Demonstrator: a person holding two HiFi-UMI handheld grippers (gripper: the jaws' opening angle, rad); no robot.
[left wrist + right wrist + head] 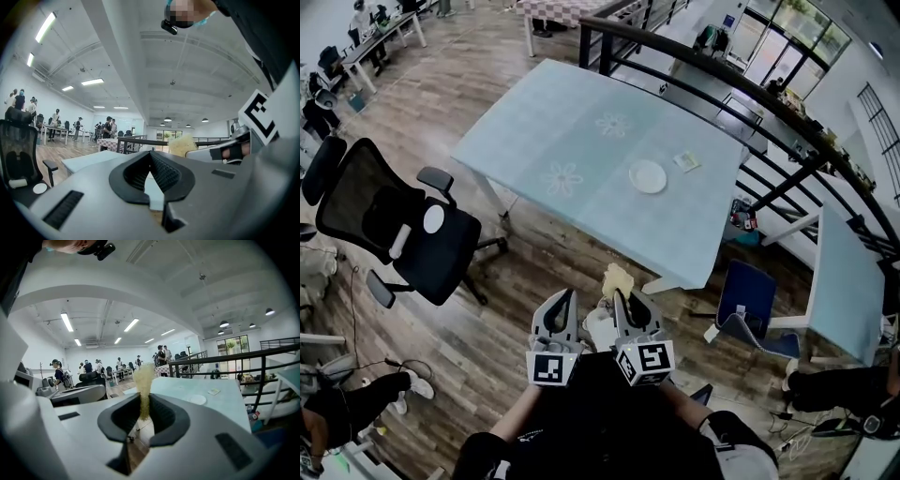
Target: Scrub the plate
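Note:
A small white plate point(648, 175) lies on the pale blue table point(562, 131), far ahead of both grippers; it also shows in the right gripper view as the plate point(198, 400). My right gripper point(622, 298) is shut on a yellow sponge point(617, 280), whose top sticks up above the jaws as the sponge point(143, 378). My left gripper point(565, 298) is beside it, shut with nothing between its pads point(150, 154). Both are held close to my body over the wooden floor, short of the table's near edge. The sponge point(180, 145) shows at the right of the left gripper view.
A small pale packet point(685, 161) lies on the table just beyond the plate. A black office chair point(394, 220) stands to the left and a blue chair point(748, 300) to the right. A black railing point(722, 80) runs behind the table. People stand far off in the hall.

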